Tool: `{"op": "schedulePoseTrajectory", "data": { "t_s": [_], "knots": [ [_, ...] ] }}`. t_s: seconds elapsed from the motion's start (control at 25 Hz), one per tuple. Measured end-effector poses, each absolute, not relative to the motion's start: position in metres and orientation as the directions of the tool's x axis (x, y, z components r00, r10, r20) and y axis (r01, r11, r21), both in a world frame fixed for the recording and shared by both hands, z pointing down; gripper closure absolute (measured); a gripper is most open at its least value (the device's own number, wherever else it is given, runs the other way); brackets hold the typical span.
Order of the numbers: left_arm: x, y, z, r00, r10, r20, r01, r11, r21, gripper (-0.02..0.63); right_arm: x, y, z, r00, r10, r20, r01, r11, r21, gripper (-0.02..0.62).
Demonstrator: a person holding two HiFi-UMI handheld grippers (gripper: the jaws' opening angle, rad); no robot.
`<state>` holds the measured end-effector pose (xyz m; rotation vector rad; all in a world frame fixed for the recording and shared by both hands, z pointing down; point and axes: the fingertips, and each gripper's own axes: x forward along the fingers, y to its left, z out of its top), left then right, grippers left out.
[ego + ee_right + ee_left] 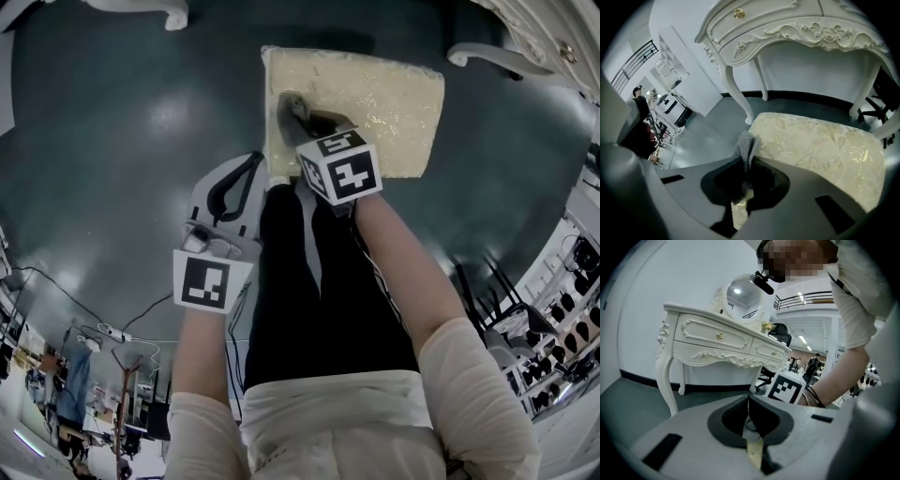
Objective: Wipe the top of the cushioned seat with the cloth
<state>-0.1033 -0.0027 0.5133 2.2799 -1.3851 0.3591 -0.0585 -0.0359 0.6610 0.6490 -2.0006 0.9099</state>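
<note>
Our right gripper (746, 157) pinches the grey cloth (746, 142) over the seat's (384, 98) left edge. Our left gripper (246, 169), jaws closed together, hangs just beside the seat.

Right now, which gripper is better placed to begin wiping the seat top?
Probably the right gripper: its jaws are shut on the cloth, already over the cushioned seat. The left gripper is shut, empty, off the seat.

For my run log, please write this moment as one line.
right gripper: shut on cloth | cloth: over left side of seat | left gripper: shut, empty, off the seat
</note>
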Motion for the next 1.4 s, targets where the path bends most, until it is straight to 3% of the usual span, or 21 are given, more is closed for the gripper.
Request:
{"op": "schedulePoseTrajectory", "data": {
  "t_s": [1.4],
  "knots": [
    [0.077, -0.038, 0.528, 0.556, -0.706, 0.439, -0.831, -0.486, 0.270, 0.603, 0.168, -0.075, 0.675, -0.395, -0.204, 0.896, -0.828, 0.502, -0.251, 0.565]
  ]
}}
